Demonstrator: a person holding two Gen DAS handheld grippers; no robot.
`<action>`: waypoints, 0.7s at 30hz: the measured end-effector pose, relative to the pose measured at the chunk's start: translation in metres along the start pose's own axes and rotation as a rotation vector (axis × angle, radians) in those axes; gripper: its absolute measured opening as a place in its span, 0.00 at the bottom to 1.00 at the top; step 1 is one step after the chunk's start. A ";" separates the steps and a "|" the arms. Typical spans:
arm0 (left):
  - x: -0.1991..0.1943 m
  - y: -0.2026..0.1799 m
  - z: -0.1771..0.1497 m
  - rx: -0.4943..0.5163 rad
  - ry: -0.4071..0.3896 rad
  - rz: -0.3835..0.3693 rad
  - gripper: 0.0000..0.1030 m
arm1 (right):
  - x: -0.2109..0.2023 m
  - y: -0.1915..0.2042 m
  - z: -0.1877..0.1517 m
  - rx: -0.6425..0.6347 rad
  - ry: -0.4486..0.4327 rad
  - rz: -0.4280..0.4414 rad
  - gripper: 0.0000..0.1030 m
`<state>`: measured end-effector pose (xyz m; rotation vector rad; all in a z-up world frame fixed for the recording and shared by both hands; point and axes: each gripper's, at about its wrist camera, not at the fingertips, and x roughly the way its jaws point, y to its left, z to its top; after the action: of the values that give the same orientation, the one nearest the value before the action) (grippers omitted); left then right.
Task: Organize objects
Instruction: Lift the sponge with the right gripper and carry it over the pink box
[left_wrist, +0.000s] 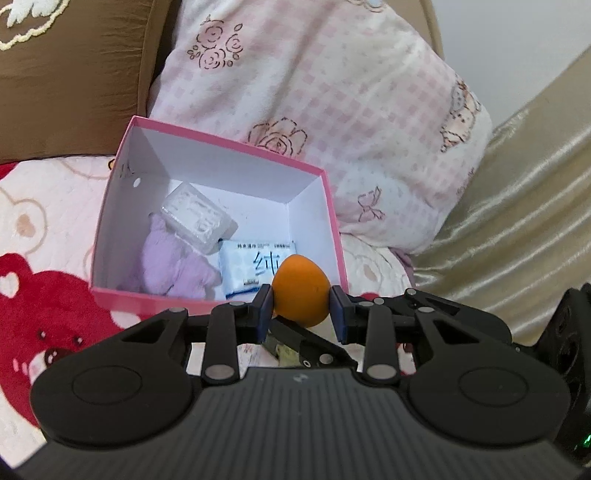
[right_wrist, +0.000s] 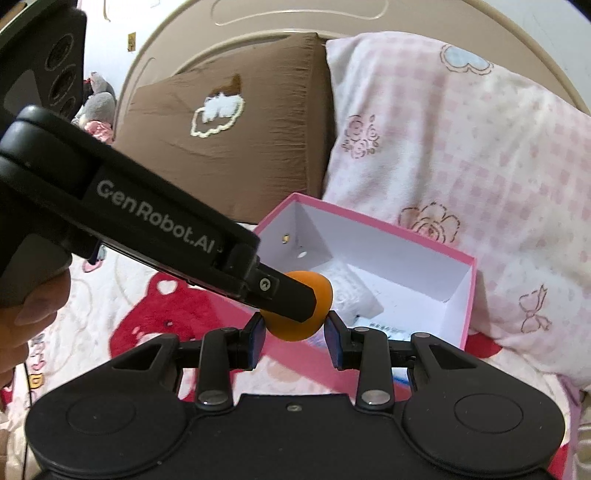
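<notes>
Orange egg-shaped sponge (left_wrist: 301, 290) sits clamped between the blue pads of the left tool (left_wrist: 302, 312) — held just above the near rim of the pink box (left_wrist: 334, 218) on the bed. Right tool (right_wrist: 294, 336) also has its pads pressing the sponge — both grip it.

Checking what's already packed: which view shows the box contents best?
The left wrist view: the box shows purple cloth, a white case and a tissue pack. The right wrist view hides most behind the left gripper.
</notes>
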<state>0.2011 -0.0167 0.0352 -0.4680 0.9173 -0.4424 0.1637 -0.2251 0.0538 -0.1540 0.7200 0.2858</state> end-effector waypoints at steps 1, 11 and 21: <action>0.004 0.000 0.004 -0.004 -0.005 0.000 0.31 | 0.004 -0.003 0.003 -0.007 0.004 -0.007 0.38; 0.055 0.018 0.035 -0.052 -0.051 -0.042 0.31 | 0.049 -0.044 0.028 0.000 0.059 -0.014 0.38; 0.124 0.053 0.043 -0.153 -0.047 -0.049 0.31 | 0.120 -0.076 0.022 -0.018 0.160 -0.048 0.38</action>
<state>0.3113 -0.0338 -0.0518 -0.6392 0.8995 -0.4056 0.2867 -0.2676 -0.0069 -0.2123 0.8715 0.2360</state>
